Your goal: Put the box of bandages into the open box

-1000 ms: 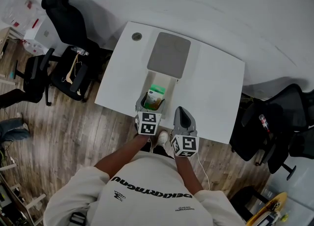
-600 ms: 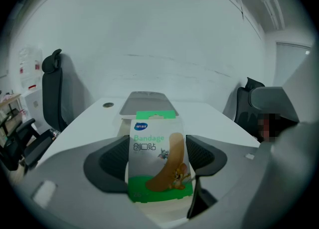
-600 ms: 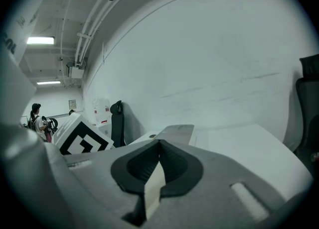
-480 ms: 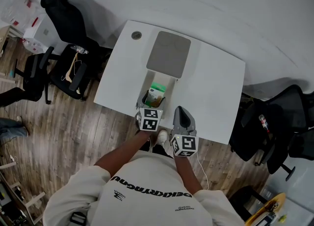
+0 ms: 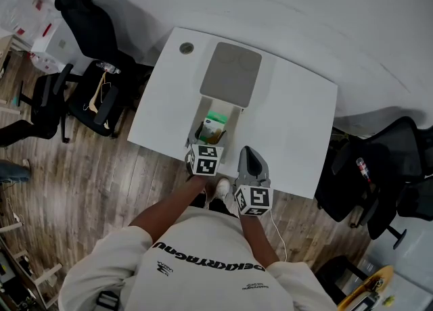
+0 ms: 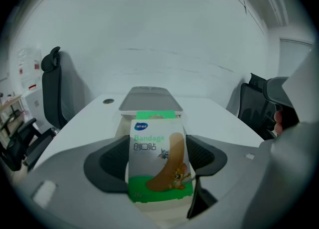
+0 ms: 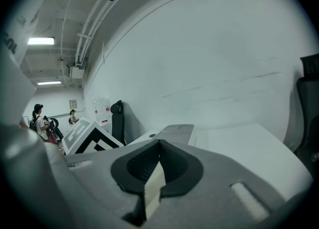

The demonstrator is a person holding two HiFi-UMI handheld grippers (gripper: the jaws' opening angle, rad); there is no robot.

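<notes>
Left gripper (image 6: 158, 154): clamped on the box of bandages (image 6: 155, 146), with dark ribbed pads against both of its side faces. Compared with a second ago, the head view shows this gripper and its load a little further in over the open box (image 5: 230, 115). The grip is unchanged.

Right gripper (image 7: 159, 148): jaws closed together, position unchanged at the near edge of the worktop (image 5: 298, 120).

Box of bandages: flat cardboard carton, held upright. The face is white with a green band at the base and a green top, printed with a tan plaster strip and cartoon figures. In the head view it sits within the outline of the open box. Whether it touches the bottom cannot be told.

Open box: white, rectangular, smooth-walled. The grey lid (image 5: 231, 74), flat with rounded corners, lies directly behind it.

Worktop: white and smooth, with a round grommet (image 5: 186, 49) near the far left corner.
</notes>
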